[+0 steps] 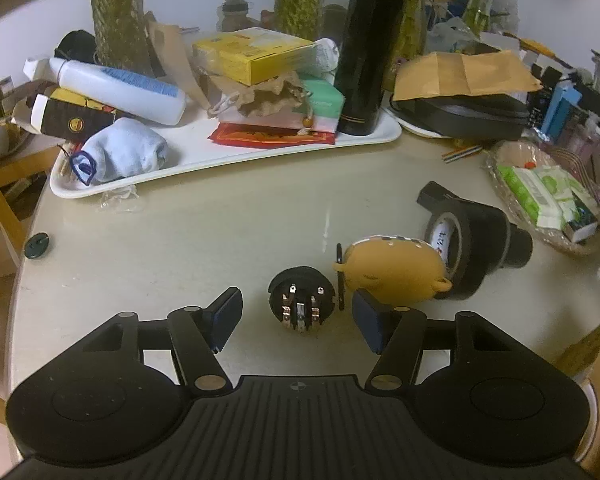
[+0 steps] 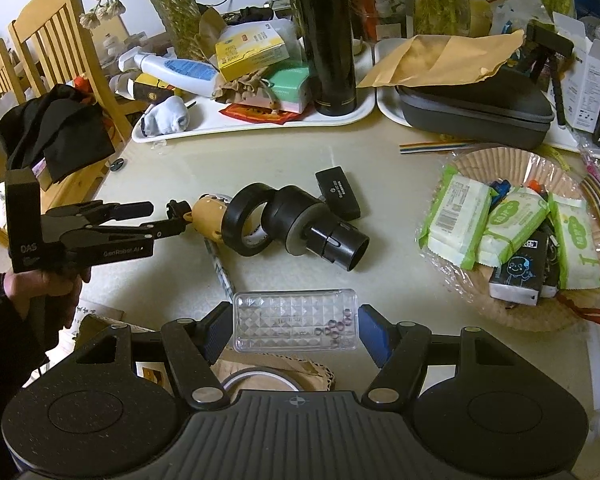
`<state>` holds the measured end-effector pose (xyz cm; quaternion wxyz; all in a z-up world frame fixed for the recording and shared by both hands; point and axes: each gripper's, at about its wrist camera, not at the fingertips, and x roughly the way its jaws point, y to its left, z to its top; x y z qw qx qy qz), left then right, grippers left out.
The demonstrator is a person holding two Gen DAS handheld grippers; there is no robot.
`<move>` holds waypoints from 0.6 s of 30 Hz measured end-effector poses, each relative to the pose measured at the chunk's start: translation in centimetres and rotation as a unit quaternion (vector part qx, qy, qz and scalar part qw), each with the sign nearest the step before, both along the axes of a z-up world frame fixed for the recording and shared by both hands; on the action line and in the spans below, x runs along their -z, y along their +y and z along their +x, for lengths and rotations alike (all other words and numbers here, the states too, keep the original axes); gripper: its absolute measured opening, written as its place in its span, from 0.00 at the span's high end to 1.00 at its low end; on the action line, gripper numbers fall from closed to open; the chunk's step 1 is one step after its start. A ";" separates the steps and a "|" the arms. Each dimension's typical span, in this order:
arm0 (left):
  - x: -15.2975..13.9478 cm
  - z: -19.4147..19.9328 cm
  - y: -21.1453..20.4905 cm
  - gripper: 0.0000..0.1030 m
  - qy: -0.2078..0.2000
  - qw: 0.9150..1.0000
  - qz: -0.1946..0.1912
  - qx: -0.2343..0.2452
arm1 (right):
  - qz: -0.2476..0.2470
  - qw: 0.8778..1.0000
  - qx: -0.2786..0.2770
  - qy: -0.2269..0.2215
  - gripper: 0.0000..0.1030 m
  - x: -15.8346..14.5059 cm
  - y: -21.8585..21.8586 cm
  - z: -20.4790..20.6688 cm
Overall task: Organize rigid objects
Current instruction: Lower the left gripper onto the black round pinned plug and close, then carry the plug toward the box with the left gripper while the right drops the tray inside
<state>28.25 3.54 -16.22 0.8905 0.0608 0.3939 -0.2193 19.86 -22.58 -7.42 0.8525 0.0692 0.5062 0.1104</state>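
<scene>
Both grippers have their jaws wide apart, and nothing is held in either one. In the left wrist view, the left gripper (image 1: 298, 322) sits low in the middle of the frame, and a small round black switch (image 1: 301, 303) with metal pins lies on the table (image 1: 180, 248) right between its two fingers, touching neither. A tan toy (image 1: 392, 270) lies just to the right of the switch, close to the right finger, with a roll of black tape (image 1: 460, 256) behind it. To grab the switch well, I think the fingers should close slowly and evenly on its round sides, so it does not roll away or bump the toy. In the right wrist view, the right gripper (image 2: 294, 338) is low in the frame, and a clear plastic case (image 2: 296, 320) lies flat between its fingers. A white tray (image 1: 228, 160) full of stuff sits in the upper part of the left view.
</scene>
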 end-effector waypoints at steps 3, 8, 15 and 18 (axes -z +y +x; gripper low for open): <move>0.4 0.3 0.2 0.41 0.004 1.000 -0.010 -0.004 | 0.000 1.000 -0.003 0.001 0.32 0.1 0.1 0.0; 1.3 1.1 0.2 0.63 0.022 0.999 -0.025 -0.004 | -0.002 1.000 -0.003 0.003 0.32 0.2 0.1 0.0; 0.8 0.9 0.2 0.63 0.034 0.999 -0.034 -0.015 | -0.004 1.000 -0.004 0.004 0.32 0.3 0.0 0.2; 0.2 0.5 0.3 0.63 0.034 0.999 -0.034 -0.018 | -0.004 1.000 -0.006 0.003 0.32 0.3 0.1 0.2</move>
